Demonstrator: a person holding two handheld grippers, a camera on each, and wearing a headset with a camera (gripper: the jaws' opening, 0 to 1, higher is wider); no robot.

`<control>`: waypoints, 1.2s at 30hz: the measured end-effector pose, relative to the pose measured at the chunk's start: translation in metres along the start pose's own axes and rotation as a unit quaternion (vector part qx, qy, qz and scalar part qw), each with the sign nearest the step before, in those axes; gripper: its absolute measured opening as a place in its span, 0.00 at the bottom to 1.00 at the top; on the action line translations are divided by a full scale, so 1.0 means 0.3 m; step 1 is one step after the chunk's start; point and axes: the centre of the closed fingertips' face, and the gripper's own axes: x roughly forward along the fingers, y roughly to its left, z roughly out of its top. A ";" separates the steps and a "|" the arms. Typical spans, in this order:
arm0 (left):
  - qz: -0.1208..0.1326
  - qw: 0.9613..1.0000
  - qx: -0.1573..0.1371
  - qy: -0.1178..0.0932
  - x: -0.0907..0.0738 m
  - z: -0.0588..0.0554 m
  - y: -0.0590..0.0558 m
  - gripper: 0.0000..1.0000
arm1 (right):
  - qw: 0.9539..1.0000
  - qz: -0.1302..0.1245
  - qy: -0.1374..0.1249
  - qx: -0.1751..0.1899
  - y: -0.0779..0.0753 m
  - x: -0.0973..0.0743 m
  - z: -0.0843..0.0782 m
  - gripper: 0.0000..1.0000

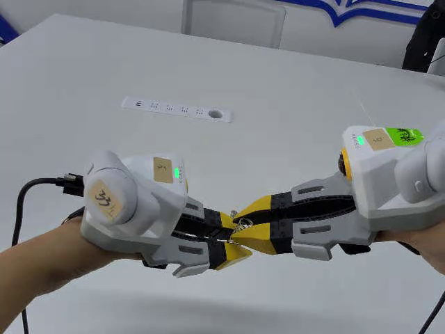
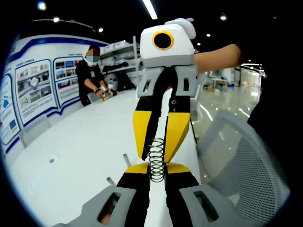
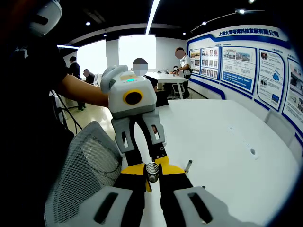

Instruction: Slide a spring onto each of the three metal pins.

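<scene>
Though spring [image 2: 156, 160] between claws [image 1: 235, 233], table [image 1: 278, 118] wide.

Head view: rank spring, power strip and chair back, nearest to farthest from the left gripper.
1. spring, at the left gripper jaw tips.
2. power strip, mid-table, beyond the gripper.
3. chair back, past the far edge of the table.

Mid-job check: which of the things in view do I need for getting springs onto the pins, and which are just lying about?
For the job:
- spring, held where the tips of the left tool and right tool meet
- two pins on the table

Just lying about:
- power strip
- mesh chair
</scene>
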 end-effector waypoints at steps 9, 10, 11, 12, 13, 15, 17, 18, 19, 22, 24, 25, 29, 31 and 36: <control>0.014 0.999 -0.028 -0.026 -0.025 0.026 0.024 0.13 | 1.000 -0.012 -0.003 0.002 -0.019 -0.006 0.024 0.11; 0.016 0.999 -0.030 -0.026 -0.027 0.025 0.027 0.14 | 1.000 -0.013 -0.003 0.002 -0.021 -0.007 0.026 0.11; 0.018 0.999 -0.030 -0.027 -0.028 0.025 0.030 0.15 | 1.000 -0.014 -0.004 0.002 -0.023 -0.009 0.026 0.11; 0.020 0.999 -0.033 -0.028 -0.030 0.025 0.034 0.16 | 1.000 -0.016 -0.005 0.003 -0.026 -0.012 0.027 0.11; 0.021 0.999 -0.039 -0.032 -0.031 0.029 0.036 0.17 | 1.000 -0.018 -0.005 0.004 -0.030 -0.014 0.026 0.11; 0.023 0.998 -0.042 -0.036 -0.030 0.034 0.041 0.18 | 1.000 -0.023 -0.004 0.006 -0.040 -0.022 0.023 0.11; 0.026 0.999 -0.037 -0.024 -0.025 0.017 0.047 0.21 | 1.000 -0.029 -0.006 0.009 -0.053 -0.034 0.022 0.11; 0.027 0.999 -0.036 -0.021 -0.023 0.012 0.048 0.23 | 0.999 -0.031 -0.007 0.011 -0.057 -0.039 0.024 0.11; 0.027 0.999 -0.036 -0.020 -0.022 0.010 0.047 0.25 | 0.999 -0.033 -0.007 0.011 -0.062 -0.045 0.024 0.11; 0.021 0.998 -0.046 -0.033 -0.029 0.018 0.040 0.31 | 0.999 -0.048 0.001 0.010 -0.095 -0.073 0.009 0.11; 0.023 0.998 -0.044 -0.033 -0.034 0.015 0.043 0.33 | 0.998 -0.061 0.003 0.012 -0.121 -0.091 -0.003 0.11; 0.027 0.998 -0.044 -0.031 -0.040 0.010 0.050 0.34 | 0.997 -0.071 0.003 0.018 -0.142 -0.106 -0.011 0.11; 0.036 0.997 -0.057 -0.030 -0.061 -0.007 0.068 0.40 | 0.993 -0.111 0.007 0.031 -0.214 -0.150 -0.043 0.11; 0.036 0.997 -0.066 -0.036 -0.069 -0.005 0.071 0.44 | 0.991 -0.129 0.006 0.042 -0.245 -0.169 -0.058 0.11; 0.047 0.997 -0.054 -0.016 -0.082 -0.035 0.083 0.47 | 0.983 -0.174 0.020 0.050 -0.325 -0.212 -0.113 0.11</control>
